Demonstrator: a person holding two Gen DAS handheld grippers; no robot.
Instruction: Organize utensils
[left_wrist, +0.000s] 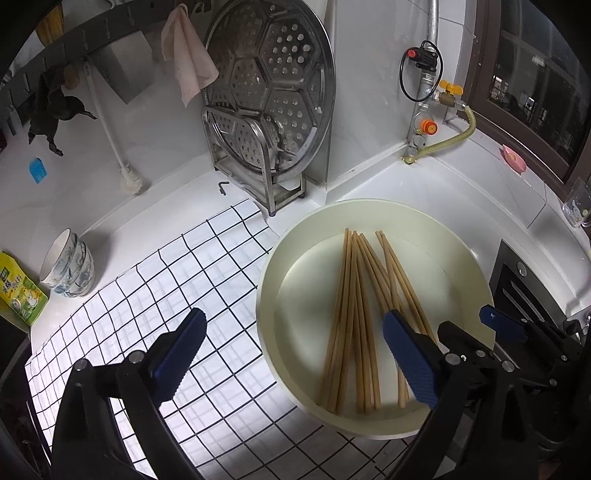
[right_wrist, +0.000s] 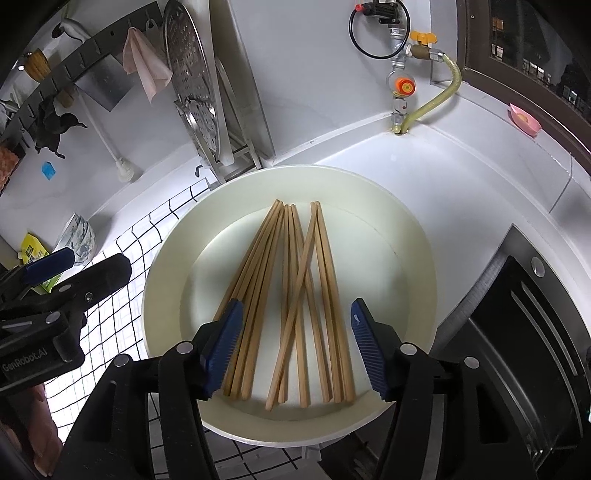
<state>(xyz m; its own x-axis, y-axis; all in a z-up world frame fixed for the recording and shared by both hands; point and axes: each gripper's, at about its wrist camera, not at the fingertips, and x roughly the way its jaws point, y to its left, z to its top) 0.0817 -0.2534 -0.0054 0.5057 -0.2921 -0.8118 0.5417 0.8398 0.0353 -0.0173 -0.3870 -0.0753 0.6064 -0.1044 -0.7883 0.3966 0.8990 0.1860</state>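
Both tongs, left tongs (left_wrist: 291, 345) and right tongs (right_wrist: 295, 349), gape empty above chopsticks (right_wrist: 291, 302) gathered in the basin (right_wrist: 170, 266) at the tabletop's corner.

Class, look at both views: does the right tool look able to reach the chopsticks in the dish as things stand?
Probably yes. The right tool is open, empty and pointed down over the chopsticks, which lie loose and uncovered in the shallow white dish. The left tool sits off to the side, not between them.

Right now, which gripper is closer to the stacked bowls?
Left. The left gripper hangs over the checked cloth beside the bowls; the right gripper is over the chopsticks.
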